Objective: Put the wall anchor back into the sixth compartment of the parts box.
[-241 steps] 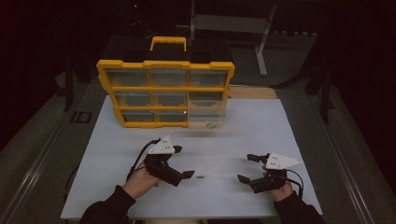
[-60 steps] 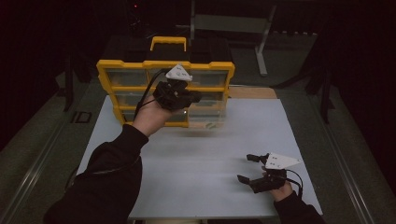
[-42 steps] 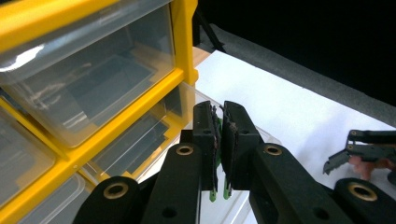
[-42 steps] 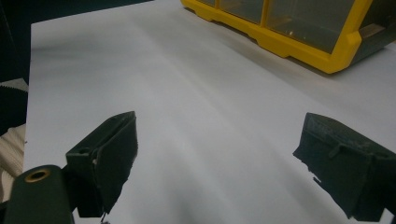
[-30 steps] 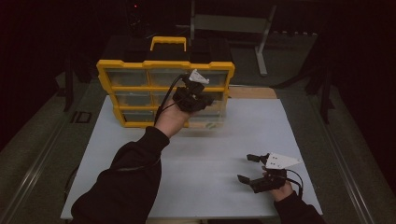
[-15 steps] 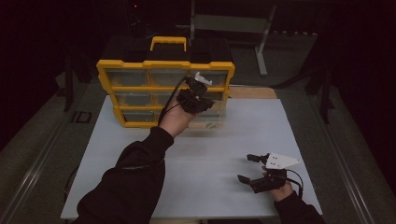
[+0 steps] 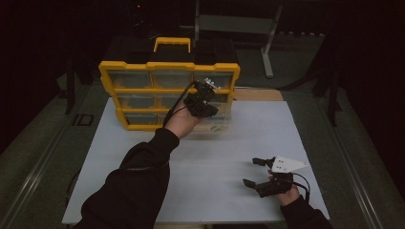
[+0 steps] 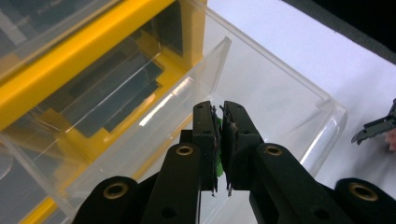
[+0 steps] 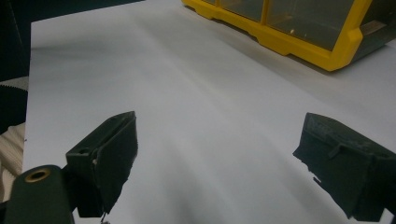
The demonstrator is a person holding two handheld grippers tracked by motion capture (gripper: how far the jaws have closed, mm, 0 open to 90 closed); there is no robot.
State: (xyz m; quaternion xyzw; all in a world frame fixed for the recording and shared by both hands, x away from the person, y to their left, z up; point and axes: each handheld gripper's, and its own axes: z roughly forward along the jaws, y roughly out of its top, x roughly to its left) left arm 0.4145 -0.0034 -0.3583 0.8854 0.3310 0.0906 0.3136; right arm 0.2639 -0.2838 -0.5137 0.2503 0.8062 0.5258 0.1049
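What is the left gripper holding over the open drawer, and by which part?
The left gripper pinches a small green thing between its jaws; the gripped part cannot be told.

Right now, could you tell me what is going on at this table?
A person is putting a small green item into a pulled-out clear drawer of the yellow organizer. The left hand-held gripper is shut on the item, over the drawer. The right hand-held gripper rests open on the white table.

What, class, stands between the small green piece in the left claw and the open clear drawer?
Nothing visible: the left claw holds the small green piece just above the pulled-out clear plastic drawer.
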